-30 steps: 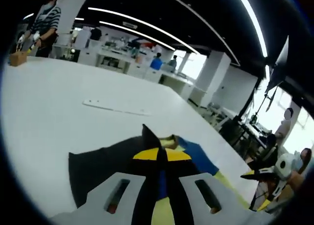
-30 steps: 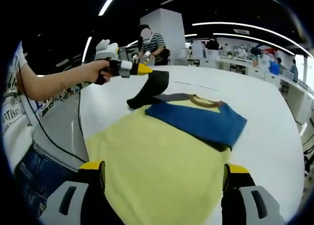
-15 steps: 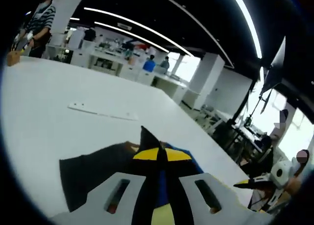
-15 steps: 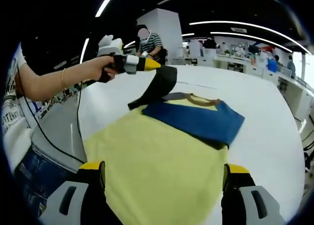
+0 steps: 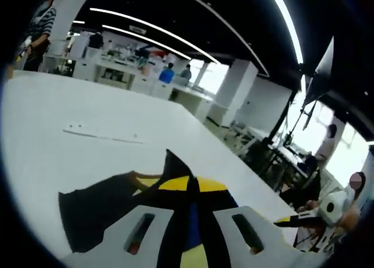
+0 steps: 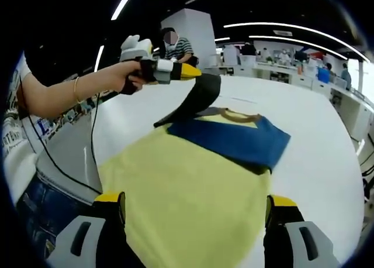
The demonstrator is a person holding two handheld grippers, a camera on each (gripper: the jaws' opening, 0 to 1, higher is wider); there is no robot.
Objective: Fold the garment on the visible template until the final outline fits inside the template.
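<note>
Above the garment [image 6: 193, 186], left claw [image 6: 190, 72] pinches its lifted black sleeve [image 6: 198, 101]; right claw [image 6: 196, 212] gapes.

open-plan hall, ceiling light strips [image 5: 152, 29], white pillars [image 5: 234, 89], desks [image 5: 125, 75]

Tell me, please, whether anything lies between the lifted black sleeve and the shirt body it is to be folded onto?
Nothing visible does. The left gripper holds the black sleeve up above the yellow shirt, whose blue sleeve is already folded across the chest. The open right gripper stands at the hem, off that path.
</note>
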